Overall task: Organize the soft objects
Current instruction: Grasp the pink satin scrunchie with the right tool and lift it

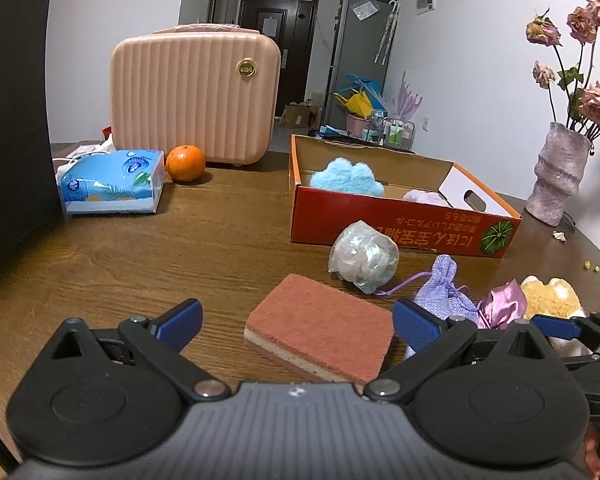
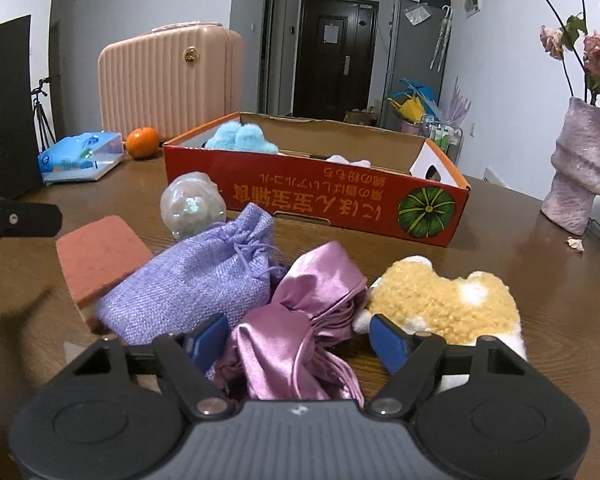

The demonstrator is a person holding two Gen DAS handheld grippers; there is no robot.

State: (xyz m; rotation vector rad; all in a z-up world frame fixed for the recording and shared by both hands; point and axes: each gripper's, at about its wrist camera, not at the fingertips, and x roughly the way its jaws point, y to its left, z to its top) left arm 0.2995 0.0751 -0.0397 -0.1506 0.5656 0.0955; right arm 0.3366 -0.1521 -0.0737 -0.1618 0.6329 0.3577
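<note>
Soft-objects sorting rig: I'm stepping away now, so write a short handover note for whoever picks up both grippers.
Left gripper: open, astride the pink sponge, not gripping.
Right gripper: jaws either side of the pink satin pouch; no firm grip visible, so treat as open.
Done: blue fluffy cloud toy and a pale lilac soft item lie in the red cardboard box.
Left on the table: sponge, satin pouch, lilac woven drawstring bag, iridescent wrapped ball, yellow plush toy.

glossy pink satin pouch [image 2: 300, 332], coarse lilac woven pouch [image 2: 196, 280], rough sponge [image 1: 320, 326], wood-grain table [image 1: 140, 248], cardboard box [image 2: 316, 196].
</note>
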